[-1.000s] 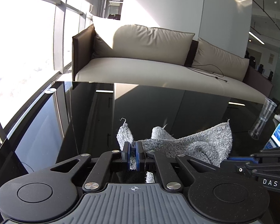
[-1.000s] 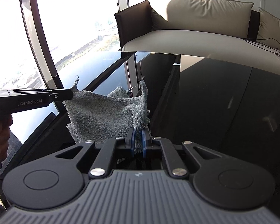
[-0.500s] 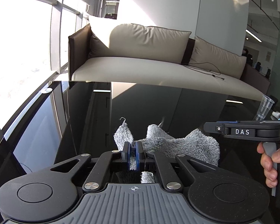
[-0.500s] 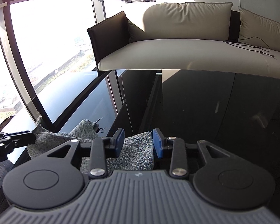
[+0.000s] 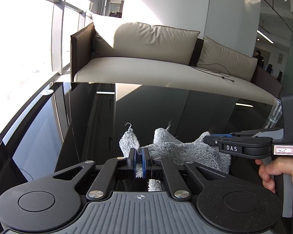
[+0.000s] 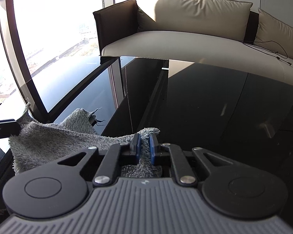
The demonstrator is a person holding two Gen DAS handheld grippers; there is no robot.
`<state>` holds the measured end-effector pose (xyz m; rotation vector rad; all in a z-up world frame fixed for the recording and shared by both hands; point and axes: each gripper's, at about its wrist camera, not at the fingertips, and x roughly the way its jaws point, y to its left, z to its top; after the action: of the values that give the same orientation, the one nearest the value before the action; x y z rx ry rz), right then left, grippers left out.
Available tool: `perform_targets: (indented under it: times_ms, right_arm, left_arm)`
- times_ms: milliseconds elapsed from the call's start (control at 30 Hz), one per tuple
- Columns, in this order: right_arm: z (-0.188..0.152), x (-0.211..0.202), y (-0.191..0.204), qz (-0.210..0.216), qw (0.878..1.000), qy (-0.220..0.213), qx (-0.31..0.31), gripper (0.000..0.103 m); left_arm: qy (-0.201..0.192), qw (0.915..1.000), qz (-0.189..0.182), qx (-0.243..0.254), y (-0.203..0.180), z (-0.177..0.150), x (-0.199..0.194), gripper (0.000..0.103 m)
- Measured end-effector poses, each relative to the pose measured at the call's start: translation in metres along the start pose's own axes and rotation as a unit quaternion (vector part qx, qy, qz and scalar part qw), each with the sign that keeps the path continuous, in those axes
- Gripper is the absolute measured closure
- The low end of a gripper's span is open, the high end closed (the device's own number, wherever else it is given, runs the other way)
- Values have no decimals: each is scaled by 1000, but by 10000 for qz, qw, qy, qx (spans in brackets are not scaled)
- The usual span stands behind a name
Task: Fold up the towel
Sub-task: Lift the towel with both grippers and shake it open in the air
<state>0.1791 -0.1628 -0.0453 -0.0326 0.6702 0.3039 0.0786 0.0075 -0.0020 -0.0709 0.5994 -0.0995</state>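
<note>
Left wrist view: we have the left gripper (image 5: 139,160) with jaws clamped on one corner of the fluffy grey terry towel (image 5: 183,152). The right gripper (image 6: 144,145) jaws pinch another corner, nearly closed. Towel sags between us just above the glossy black counter (image 5: 166,113), long axis left-right, likely spread for folding.

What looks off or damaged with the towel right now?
The gray towel has frayed corners: loose threads stick out of the raised corner by the left hand-held gripper and a dark one from the fold. It sags bunched between the left and right hand-held gripper.
</note>
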Motion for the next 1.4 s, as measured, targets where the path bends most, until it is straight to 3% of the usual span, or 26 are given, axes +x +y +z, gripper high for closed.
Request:
perform_targets:
  times_ms: [567,1000,1400]
  right_arm:
    - [7,-91,8,193,9944,-1031,114,100]
    - [23,-167,15,410,9824,-1819,106,100]
    - [26,-246,28,624,9685,-2412,71,99]
  left_arm:
    - [-371,9991,54,-182,7,7,-23,98]
    - [-1231,9921,207,-138,-2,26,-89,98]
    - [-1899,9814,285,90,-41,41,-164,98]
